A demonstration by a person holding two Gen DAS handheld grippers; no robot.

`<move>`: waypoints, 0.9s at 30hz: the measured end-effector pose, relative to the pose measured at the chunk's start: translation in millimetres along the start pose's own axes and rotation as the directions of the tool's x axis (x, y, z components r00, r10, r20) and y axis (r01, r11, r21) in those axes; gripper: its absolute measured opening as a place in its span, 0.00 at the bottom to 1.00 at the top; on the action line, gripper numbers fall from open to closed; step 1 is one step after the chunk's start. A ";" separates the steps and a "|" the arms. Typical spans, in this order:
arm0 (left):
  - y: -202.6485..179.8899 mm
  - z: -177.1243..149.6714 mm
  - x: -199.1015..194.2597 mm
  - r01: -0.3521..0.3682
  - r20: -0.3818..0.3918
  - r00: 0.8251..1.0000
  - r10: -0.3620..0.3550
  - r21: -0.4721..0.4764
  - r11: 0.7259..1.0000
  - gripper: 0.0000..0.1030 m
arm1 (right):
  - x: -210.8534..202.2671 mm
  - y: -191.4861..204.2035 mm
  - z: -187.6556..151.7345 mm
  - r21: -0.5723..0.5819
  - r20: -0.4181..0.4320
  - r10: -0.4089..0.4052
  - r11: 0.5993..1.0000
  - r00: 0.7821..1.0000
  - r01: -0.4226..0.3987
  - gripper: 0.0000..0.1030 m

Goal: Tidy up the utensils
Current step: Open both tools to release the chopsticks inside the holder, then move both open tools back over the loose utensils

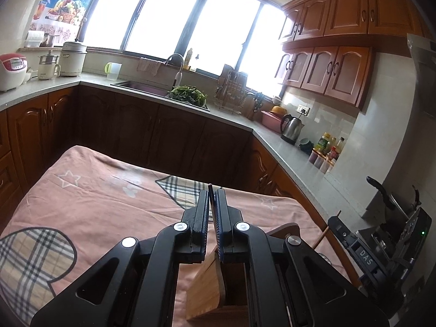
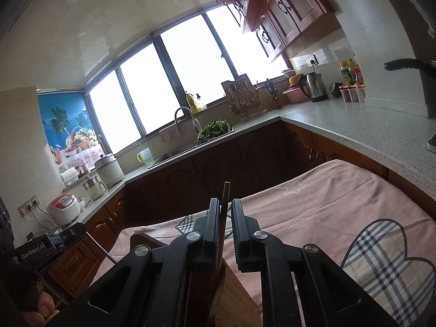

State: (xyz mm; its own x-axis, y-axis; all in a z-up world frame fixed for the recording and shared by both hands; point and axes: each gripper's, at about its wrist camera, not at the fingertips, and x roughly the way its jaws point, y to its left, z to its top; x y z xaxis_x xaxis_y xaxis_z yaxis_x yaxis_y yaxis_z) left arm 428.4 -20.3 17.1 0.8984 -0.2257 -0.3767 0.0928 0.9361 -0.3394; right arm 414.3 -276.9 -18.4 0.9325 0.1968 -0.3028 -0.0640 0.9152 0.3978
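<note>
Left wrist view: a dark utensil was clamped between the nearly closed jaws of the left gripper. A brown chopstick stood between the slightly parted jaws of the right gripper, above the bamboo holder.

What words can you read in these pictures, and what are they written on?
"DAS": on the right claw's black body.
"GenRobot.AI": on the left claw's black body.
Labels on the bottles by the kettle: too small to read.
Rice cooker panel: too blurred.
</note>
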 end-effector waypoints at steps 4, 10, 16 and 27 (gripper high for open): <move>0.5 0.7 -2.8 -0.015 -0.008 1.000 0.015 -0.002 1.000 0.15 | -1.9 -2.5 1.4 0.022 -0.022 -0.007 1.000 1.000 0.007 0.18; 5.7 1.6 -20.0 -0.028 0.001 1.000 0.028 -0.023 0.999 0.60 | -17.3 -11.2 5.6 0.071 -0.030 -0.011 0.997 0.999 0.013 0.67; 20.1 -8.5 -44.3 -0.068 -0.061 0.996 0.066 -0.042 0.997 0.91 | -43.0 -29.2 4.0 0.193 -0.090 0.044 0.981 0.995 -0.026 0.87; 36.2 -57.6 -95.6 -0.083 -0.218 0.973 0.075 -0.030 0.996 0.91 | -113.8 -35.6 -20.4 0.158 -0.168 0.007 0.987 0.986 0.020 0.89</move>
State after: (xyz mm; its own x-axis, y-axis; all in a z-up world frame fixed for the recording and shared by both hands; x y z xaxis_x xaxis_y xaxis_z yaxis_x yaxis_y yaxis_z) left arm 321.1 19.6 -8.9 0.7875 -0.2082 -0.5800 0.0048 0.9432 -0.3321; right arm 303.2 -324.7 -15.8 0.8591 0.2590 -0.4414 0.0119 0.8522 0.5232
